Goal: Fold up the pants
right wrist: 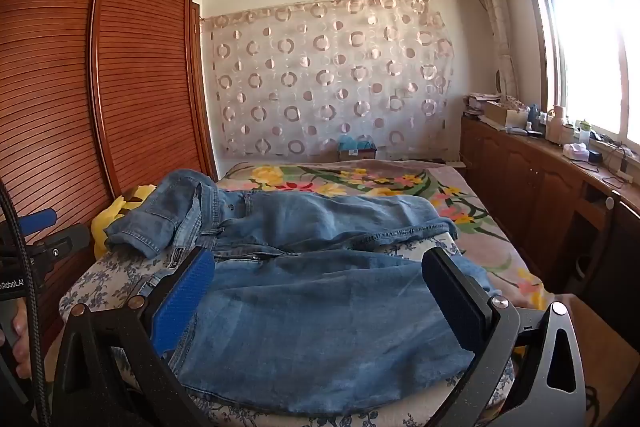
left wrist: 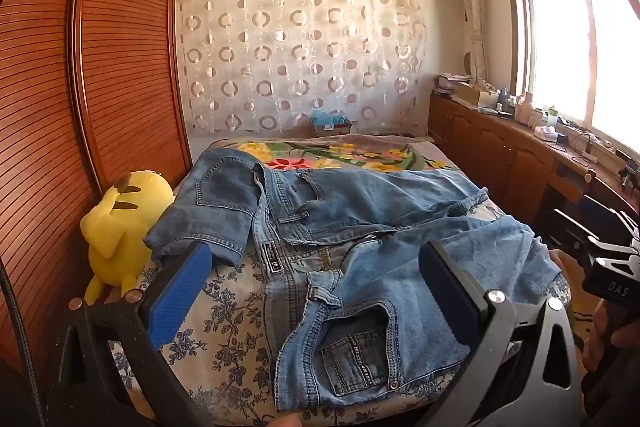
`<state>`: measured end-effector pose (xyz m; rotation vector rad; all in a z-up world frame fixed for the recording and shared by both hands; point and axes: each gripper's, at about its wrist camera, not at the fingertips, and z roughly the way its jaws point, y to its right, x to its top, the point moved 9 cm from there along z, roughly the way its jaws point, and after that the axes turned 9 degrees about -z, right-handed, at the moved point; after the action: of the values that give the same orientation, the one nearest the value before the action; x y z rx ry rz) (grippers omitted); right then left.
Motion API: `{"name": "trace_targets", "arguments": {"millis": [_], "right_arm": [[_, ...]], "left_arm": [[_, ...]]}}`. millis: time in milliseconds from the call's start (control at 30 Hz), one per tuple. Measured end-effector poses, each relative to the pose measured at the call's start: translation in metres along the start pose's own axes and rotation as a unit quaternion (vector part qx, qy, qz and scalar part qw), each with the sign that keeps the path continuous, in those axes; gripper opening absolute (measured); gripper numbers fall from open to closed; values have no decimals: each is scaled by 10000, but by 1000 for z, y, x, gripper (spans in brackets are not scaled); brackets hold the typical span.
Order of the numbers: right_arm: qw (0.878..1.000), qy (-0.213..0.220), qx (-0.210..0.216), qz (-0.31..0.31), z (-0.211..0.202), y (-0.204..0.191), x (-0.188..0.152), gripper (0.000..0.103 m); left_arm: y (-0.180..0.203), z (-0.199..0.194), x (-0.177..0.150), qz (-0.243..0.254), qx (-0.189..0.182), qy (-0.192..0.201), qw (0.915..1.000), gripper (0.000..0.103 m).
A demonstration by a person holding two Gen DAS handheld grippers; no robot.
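Two wrist views showed one bedroom scene. From the left wrist camera, the left gripper [left wrist: 316, 291] hovered above the near end of a bed [left wrist: 224, 327], tilted downward, its jaws spread wide with nothing between the pads. A pair of blue denim pants [left wrist: 360, 227] lay spread but rumpled on the flowered bedspread, waistband and pocket nearest the camera, one leg running off to the far right and the seat flipped toward the far left. The near pocket sat below and between the two fingers [left wrist: 180, 295], apart from them; the wide stance likely suited a first grasp at the waistband. A yellow plush toy [left wrist: 120, 223] sat at the left bed edge beside a wooden wardrobe [left wrist: 80, 87]. At the right edge, part of the right gripper's black body showed, with the person's hand behind it.

From the right wrist camera, the right gripper [right wrist: 320, 299] also hung above the near bed edge, jaws fully apart and holding nothing. The pants [right wrist: 320, 327] filled the space seen between its fingers [right wrist: 184, 303], a broad leg panel lying under them; whether either pad brushed the cloth could not be told. The garment seemed laid out flat so folding could start, and no fold looked deliberately made yet. A bright window [right wrist: 592, 47] lit the right side.
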<state>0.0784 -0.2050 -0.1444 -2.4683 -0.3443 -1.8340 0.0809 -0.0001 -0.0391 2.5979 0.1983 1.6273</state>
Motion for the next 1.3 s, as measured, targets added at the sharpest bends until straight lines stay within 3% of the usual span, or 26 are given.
{"name": "trace_targets", "arguments": {"millis": [1300], "right_arm": [[10000, 71, 9, -4, -1, 0, 1, 103]], "left_arm": [[-8, -2, 2, -112, -11, 41, 9999, 103]]}}
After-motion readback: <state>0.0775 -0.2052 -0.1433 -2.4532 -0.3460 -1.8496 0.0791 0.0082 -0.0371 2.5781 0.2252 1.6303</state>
